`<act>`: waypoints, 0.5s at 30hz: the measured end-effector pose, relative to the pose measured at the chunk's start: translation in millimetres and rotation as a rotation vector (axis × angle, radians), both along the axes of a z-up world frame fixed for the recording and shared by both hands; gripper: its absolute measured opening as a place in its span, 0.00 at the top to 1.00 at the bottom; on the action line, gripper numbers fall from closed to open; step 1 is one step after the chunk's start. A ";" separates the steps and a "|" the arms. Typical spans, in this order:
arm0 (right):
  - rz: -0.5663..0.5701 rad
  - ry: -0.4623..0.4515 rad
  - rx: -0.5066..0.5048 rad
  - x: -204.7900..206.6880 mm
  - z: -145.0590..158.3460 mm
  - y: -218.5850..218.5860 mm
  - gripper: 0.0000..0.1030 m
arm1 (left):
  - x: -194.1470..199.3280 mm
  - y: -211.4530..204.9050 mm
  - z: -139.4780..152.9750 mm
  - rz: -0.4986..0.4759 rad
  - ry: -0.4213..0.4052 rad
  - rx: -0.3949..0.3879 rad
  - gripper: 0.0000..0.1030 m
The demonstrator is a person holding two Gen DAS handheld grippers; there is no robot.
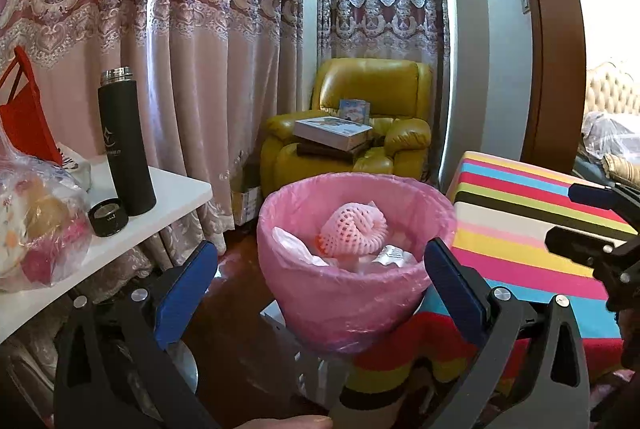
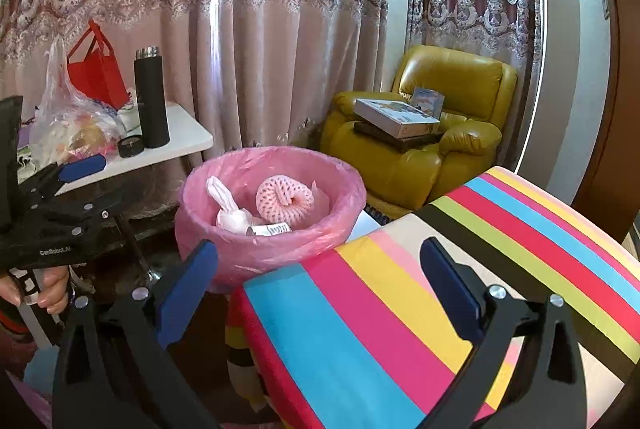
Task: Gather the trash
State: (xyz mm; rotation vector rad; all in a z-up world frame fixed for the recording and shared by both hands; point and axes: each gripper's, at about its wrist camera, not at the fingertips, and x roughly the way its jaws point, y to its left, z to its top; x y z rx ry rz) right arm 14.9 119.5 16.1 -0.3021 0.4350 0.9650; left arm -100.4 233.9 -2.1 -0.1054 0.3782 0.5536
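A bin lined with a pink bag [image 1: 344,293] stands on the floor, also in the right wrist view [image 2: 240,253]. Inside lie a pink foam fruit net [image 1: 354,229], white crumpled plastic [image 2: 230,209] and a labelled wrapper [image 2: 272,229]. My left gripper [image 1: 320,277] is open and empty, its blue pads either side of the bin, just in front of it. My right gripper [image 2: 320,281] is open and empty over the striped cloth surface [image 2: 400,309], right of the bin. The left gripper also shows at the left of the right wrist view [image 2: 80,167].
A white table [image 1: 176,197] at left holds a black flask [image 1: 126,141], its lid [image 1: 107,217], a plastic bag of items [image 1: 36,225] and a red bag [image 1: 24,113]. A yellow armchair [image 1: 360,125] with boxes stands behind the bin. Curtains hang behind.
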 end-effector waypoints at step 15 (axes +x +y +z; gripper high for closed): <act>-0.014 0.000 0.000 -0.9 -2.6 1.3 0.05 | 4.1 -12.5 -2.4 -0.025 0.011 0.036 0.06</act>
